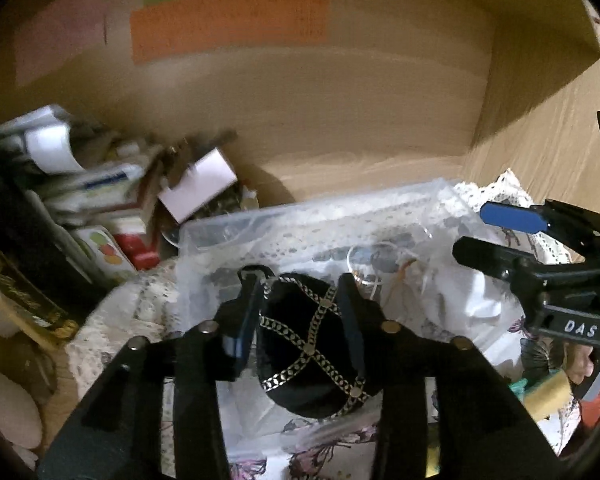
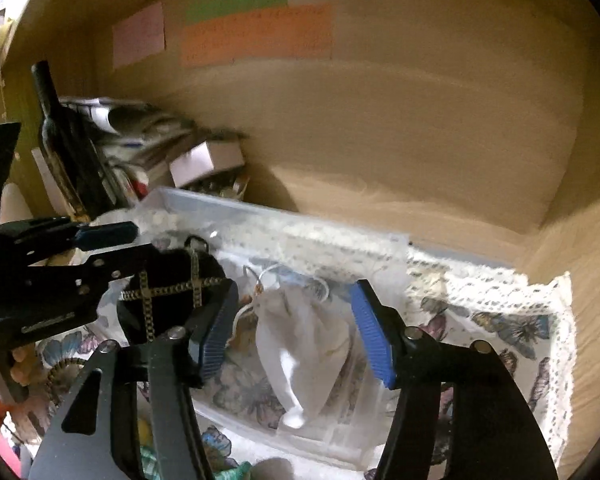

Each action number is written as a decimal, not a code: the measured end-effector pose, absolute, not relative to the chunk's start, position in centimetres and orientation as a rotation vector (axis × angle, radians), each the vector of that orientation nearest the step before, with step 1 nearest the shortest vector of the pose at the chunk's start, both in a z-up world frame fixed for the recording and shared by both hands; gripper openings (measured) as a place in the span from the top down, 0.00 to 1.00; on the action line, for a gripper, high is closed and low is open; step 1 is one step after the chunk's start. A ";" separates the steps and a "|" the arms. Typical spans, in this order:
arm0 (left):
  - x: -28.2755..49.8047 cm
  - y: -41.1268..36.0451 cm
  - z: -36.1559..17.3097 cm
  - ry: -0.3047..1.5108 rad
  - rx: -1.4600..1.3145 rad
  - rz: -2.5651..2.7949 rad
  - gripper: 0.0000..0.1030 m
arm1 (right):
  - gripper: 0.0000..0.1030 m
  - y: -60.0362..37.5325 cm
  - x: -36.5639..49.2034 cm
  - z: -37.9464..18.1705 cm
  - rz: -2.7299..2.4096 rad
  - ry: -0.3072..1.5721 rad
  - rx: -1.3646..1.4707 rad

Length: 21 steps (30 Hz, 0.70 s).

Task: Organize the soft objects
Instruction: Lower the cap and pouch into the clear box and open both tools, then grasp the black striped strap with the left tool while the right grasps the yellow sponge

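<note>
My left gripper (image 1: 300, 284) is shut on a black soft pouch with silver chain trim (image 1: 312, 344) and holds it over a clear plastic bin (image 1: 220, 228). The pouch also shows in the right wrist view (image 2: 168, 296), with the left gripper (image 2: 116, 240) around it. A white drawstring bag (image 2: 300, 344) lies inside the bin (image 2: 284, 220). My right gripper (image 2: 296, 320) is open and empty, its blue pads either side of the white bag, above it. It also shows in the left wrist view (image 1: 496, 232).
The bin stands on a butterfly-print cloth with lace edging (image 2: 512, 320) inside a wooden shelf. A dark bottle (image 2: 60, 140), boxes and papers (image 1: 112, 196) are piled at the back left. Coloured notes (image 2: 256, 28) are stuck on the back wall.
</note>
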<state>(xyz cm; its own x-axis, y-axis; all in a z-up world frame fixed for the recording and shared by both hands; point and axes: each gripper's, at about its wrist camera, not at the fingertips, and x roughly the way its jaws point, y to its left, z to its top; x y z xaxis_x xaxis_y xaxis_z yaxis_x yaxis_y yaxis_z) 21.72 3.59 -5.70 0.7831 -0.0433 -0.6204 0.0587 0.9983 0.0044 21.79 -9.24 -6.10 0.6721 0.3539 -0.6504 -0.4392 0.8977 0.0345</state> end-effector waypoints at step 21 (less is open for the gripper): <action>8.5 4.4 -4.1 0.507 0.021 0.042 0.00 | 0.23 -13.5 9.9 -2.0 0.423 0.458 -0.087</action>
